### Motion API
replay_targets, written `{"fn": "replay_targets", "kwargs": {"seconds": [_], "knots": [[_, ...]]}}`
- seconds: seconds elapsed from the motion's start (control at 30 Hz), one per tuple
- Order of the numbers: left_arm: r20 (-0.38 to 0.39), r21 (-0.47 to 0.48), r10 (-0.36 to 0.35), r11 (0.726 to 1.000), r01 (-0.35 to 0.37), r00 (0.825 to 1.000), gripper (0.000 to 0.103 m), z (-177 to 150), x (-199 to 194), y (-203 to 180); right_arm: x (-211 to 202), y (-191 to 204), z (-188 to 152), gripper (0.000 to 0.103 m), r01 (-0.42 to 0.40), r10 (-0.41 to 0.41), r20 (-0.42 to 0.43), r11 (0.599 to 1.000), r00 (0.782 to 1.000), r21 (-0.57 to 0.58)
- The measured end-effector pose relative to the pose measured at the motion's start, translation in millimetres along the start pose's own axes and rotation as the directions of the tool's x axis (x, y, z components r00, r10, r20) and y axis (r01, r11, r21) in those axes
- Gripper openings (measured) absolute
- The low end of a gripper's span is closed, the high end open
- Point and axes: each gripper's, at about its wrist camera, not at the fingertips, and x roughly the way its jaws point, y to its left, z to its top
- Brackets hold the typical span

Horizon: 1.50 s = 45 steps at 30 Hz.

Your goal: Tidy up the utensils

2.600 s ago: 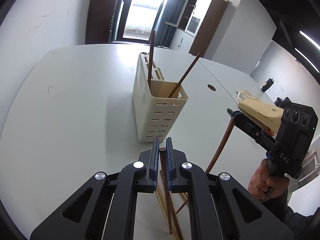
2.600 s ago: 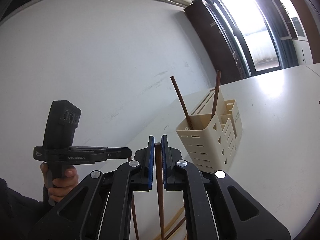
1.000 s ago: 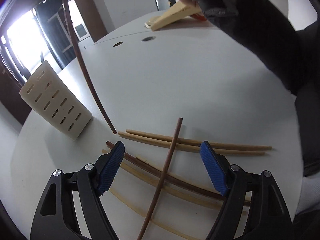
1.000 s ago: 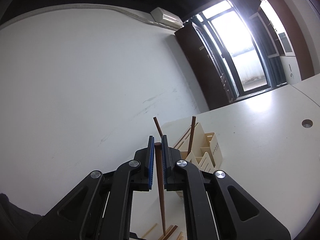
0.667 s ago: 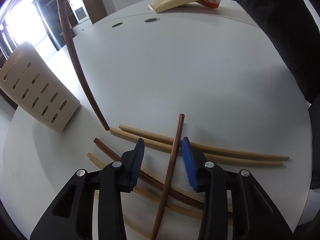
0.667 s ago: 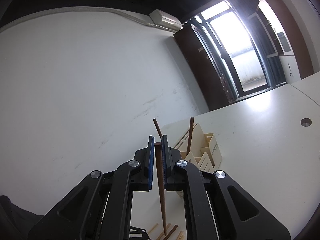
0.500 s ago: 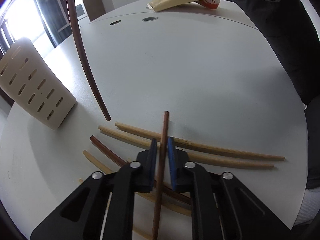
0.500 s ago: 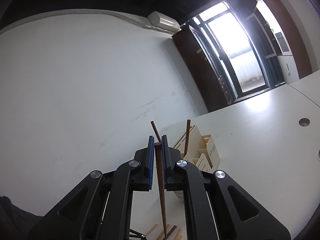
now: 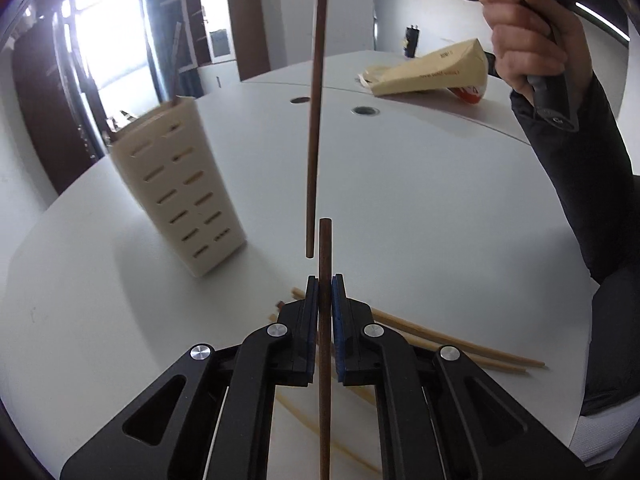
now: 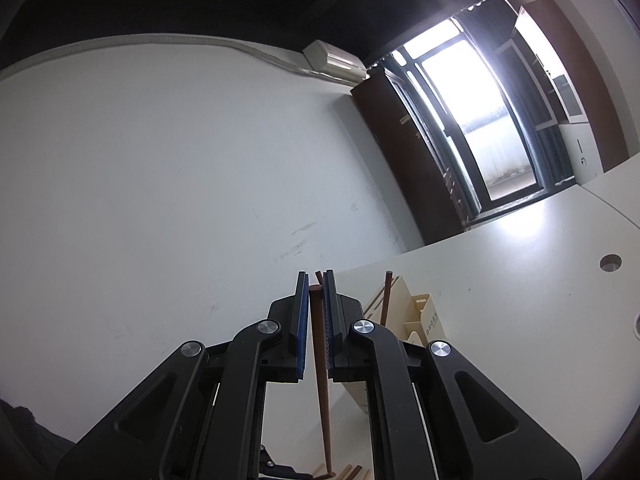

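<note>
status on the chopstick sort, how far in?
Early-to-mid. Done: two dark brown chopsticks already stand in the cream slotted plastic utensil holder. In hand: the left gripper is shut on one dark brown chopstick, and the right gripper is shut on another. Left: several light bamboo chopsticks lie loose on the white table.

A tan paper bag with a red patch (image 9: 430,72) lies on its side on the white tabletop (image 9: 420,200) at the upper right of the left wrist view, near two round cable holes (image 9: 364,111) in the surface. At the upper left of that view stands a bright tall window (image 9: 108,44) beside a brown and white cabinet (image 9: 236,32). In the right wrist view a white wall-mounted air conditioner (image 10: 334,62) sits at upper centre above a dark brown wardrobe (image 10: 404,160), and a plain white wall (image 10: 160,180) fills the left.
</note>
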Motion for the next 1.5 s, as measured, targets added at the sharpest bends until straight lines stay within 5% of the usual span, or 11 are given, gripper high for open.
{"fn": "replay_targets", "kwargs": {"seconds": [0.23, 0.43, 0.73, 0.97, 1.17, 1.3, 1.5], "knots": [[0.109, -0.131, 0.181, 0.977, -0.166, 0.977, 0.006, 13.8, -45.7, 38.9, 3.9, 13.3, 18.5, 0.008, -0.007, 0.009, 0.038, 0.999, 0.999, -0.046], [0.288, -0.226, 0.309, 0.942, -0.249, 0.907, 0.006, 68.0, -106.3, 56.8, 19.3, 23.7, 36.8, 0.008, 0.008, -0.002, 0.061, 0.995, 0.998, -0.103], [0.460, -0.282, 0.360, 0.926, -0.251, 0.812, 0.006, 159.2, -150.4, 62.5, 44.1, 29.1, 69.2, 0.008, 0.059, -0.037, 0.127, 0.982, 0.991, -0.179], [0.532, -0.339, 0.354, 0.921, -0.190, 0.769, 0.006, 189.6, -144.6, 71.3, 55.1, 19.3, 71.9, 0.008, 0.096, -0.065, 0.167, 0.978, 0.984, -0.184], [0.502, -0.367, 0.374, 0.909, -0.200, 0.780, 0.006, 192.8, -107.7, 72.3, 60.7, 8.7, 65.4, 0.008, 0.157, -0.120, 0.189, 0.968, 0.975, -0.195], [0.447, -0.390, 0.387, 0.896, -0.214, 0.806, 0.006, 188.9, -78.2, 81.0, 74.4, 0.5, 52.5, 0.008, 0.163, -0.136, 0.142, 0.966, 0.980, -0.202], [0.379, -0.405, 0.428, 0.874, -0.269, 0.820, 0.006, 178.8, -47.1, 88.5, 87.7, -0.8, 29.7, 0.008, 0.189, -0.173, 0.085, 0.951, 0.981, -0.246]]}}
